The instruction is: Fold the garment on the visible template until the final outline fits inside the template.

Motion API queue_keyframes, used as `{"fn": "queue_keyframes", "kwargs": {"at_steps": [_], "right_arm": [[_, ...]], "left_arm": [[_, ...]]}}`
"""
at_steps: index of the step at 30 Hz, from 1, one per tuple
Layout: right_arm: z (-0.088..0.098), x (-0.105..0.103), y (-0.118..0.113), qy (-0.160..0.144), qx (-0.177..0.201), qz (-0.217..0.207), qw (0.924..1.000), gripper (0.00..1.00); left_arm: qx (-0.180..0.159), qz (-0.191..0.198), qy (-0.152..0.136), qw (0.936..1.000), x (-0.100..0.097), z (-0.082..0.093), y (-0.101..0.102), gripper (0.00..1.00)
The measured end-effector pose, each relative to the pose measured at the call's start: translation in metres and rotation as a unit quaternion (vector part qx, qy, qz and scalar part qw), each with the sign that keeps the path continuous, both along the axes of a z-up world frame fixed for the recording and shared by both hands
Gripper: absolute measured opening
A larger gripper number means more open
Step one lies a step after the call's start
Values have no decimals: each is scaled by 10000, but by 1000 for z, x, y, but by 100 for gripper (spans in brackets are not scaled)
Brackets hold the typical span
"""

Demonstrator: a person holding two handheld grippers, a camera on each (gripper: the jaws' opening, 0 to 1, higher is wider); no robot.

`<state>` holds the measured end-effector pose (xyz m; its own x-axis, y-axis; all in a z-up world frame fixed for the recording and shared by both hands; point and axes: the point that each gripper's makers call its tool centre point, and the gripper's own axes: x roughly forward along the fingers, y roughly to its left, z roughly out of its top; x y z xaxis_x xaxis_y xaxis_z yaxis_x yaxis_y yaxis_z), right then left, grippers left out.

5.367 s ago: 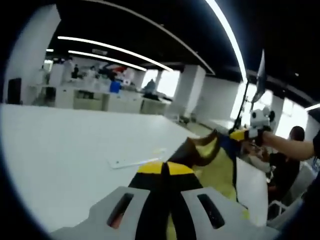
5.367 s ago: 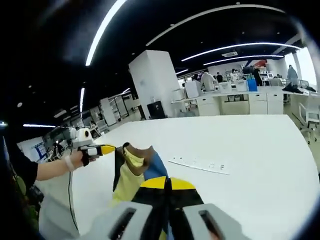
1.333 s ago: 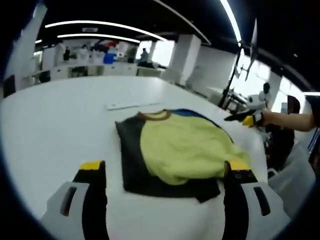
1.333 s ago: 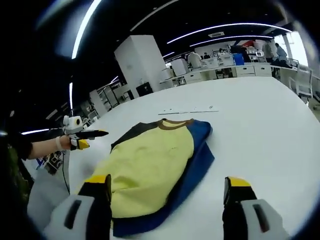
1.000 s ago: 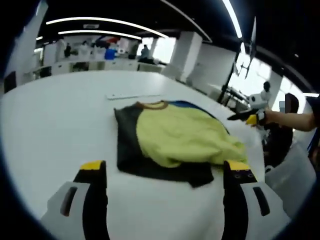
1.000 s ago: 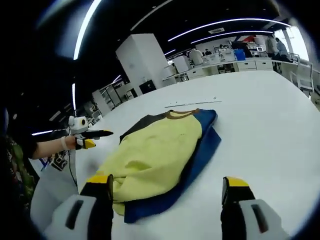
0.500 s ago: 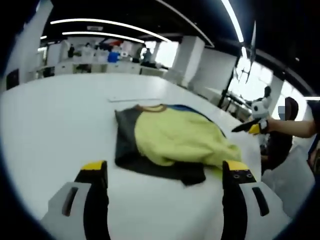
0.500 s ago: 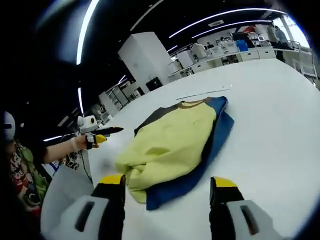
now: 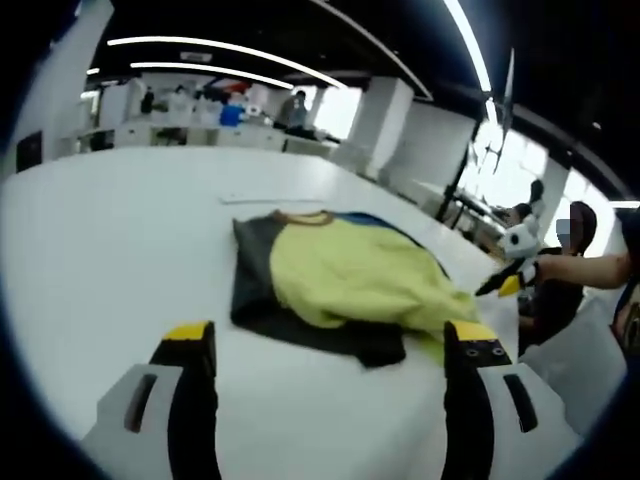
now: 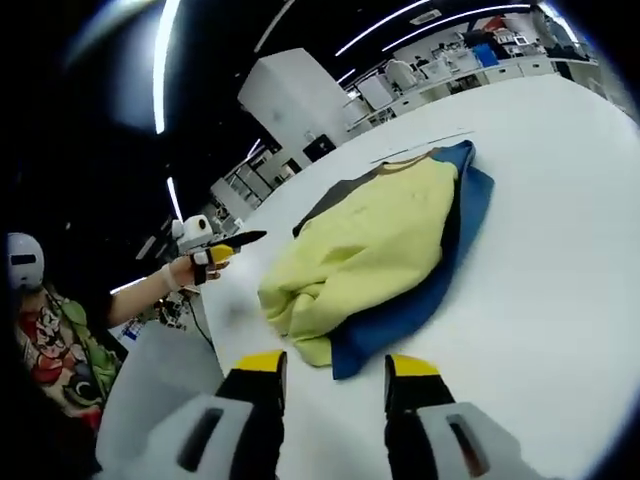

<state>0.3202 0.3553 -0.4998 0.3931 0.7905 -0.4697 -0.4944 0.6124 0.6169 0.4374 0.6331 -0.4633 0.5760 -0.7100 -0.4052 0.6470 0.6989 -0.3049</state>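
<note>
The garment lies folded on the white table: yellow body on top, dark sleeve at its left, blue at its right, brown collar at the far end. In the right gripper view the garment has its bunched yellow hem nearest me. My left gripper stands open just short of the dark near edge, with nothing between its jaws. My right gripper is open with its jaws drawn partly together, just short of the hem's blue corner. A thin pale strip lies beyond the collar.
The right gripper hovers in a hand by the table's right edge, close to the hem. The left gripper is seen held out over the table's left side. A person stands there. Desks and people fill the far room.
Both grippers earlier held the garment up; it now lies flat and both have let go. Over the last second the right jaws have narrowed and its view has tilted toward the hem.
</note>
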Motion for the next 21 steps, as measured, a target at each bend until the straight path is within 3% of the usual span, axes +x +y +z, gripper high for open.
{"fn": "queue_keyframes", "kwargs": {"at_steps": [7,21], "right_arm": [[-11,1,2,148,-10,-49,9999,23],[-23,11,7,202,-9,-105,9997,14]], "left_arm": [[-112,57,-23,9999,-6,4,1,90],[-234,164,16,9996,-11,6,7,89]]}}
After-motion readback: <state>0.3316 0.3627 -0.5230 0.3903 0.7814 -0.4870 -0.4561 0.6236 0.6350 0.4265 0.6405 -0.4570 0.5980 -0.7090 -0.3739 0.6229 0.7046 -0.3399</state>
